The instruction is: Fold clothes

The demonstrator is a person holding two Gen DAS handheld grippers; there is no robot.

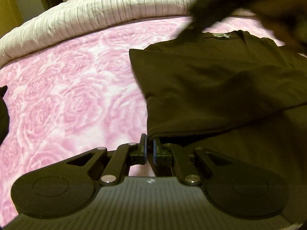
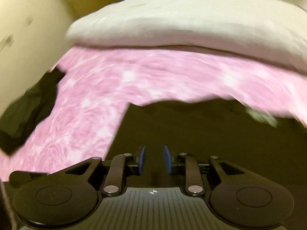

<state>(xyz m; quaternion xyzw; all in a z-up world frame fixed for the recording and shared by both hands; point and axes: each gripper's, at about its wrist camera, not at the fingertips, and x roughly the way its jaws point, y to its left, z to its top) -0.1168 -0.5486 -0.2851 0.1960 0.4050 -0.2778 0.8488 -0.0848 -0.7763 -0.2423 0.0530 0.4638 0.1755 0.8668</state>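
A dark brown T-shirt (image 1: 220, 80) lies on the pink rose-patterned bedspread (image 1: 67, 95), its collar and label at the far end. My left gripper (image 1: 150, 143) sits at the shirt's near left corner with its jaws almost closed; the fabric edge lies right at the fingertips, and whether it is pinched is unclear. In the right wrist view the same shirt (image 2: 211, 134) fills the lower right. My right gripper (image 2: 154, 152) hovers over it with its jaws a little apart and nothing between them. It appears in the left wrist view as a blurred dark arm (image 1: 220, 2) over the collar.
A folded white quilt (image 1: 96, 13) lies across the far side of the bed (image 2: 172, 25). Another dark garment (image 2: 28, 111) sits at the bed's left edge. A wall and doorway stand beyond.
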